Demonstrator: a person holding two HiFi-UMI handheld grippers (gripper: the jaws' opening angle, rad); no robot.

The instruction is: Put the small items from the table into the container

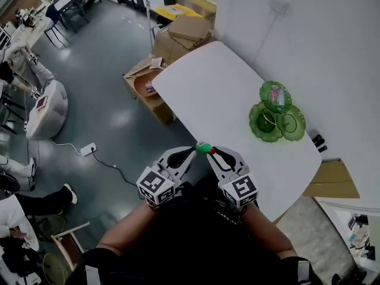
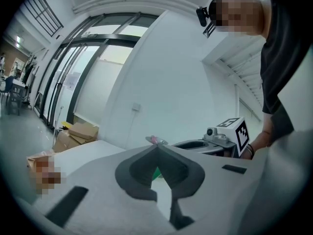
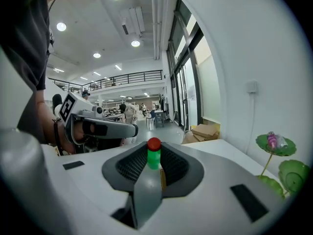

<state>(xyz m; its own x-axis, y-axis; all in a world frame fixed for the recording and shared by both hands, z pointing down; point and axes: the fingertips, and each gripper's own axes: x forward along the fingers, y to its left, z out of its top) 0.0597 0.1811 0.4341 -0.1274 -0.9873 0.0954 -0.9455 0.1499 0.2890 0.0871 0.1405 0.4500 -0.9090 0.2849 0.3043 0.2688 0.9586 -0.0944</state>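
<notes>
A small green item with a red cap (image 1: 205,148) (image 3: 154,155) is pinched between the pads of my right gripper (image 1: 212,150) (image 3: 154,164). The gripper hovers over the near edge of the white table (image 1: 208,94). My left gripper (image 1: 193,151) (image 2: 157,149) hangs right beside it, tips touching, with nothing seen between them. The container (image 1: 277,114) (image 3: 282,174) is a green stand of lotus-leaf dishes at the table's right side. A pink item (image 1: 274,92) (image 3: 273,141) lies in its top dish. The left gripper view shows the right gripper's marker cube (image 2: 237,129).
Cardboard boxes (image 1: 178,37) and an open carton (image 1: 145,82) stand on the floor past the table's far left corner. A white beanbag (image 1: 44,108) and a power strip (image 1: 88,149) lie on the floor at the left. Small black objects (image 1: 317,141) sit at the table's right edge.
</notes>
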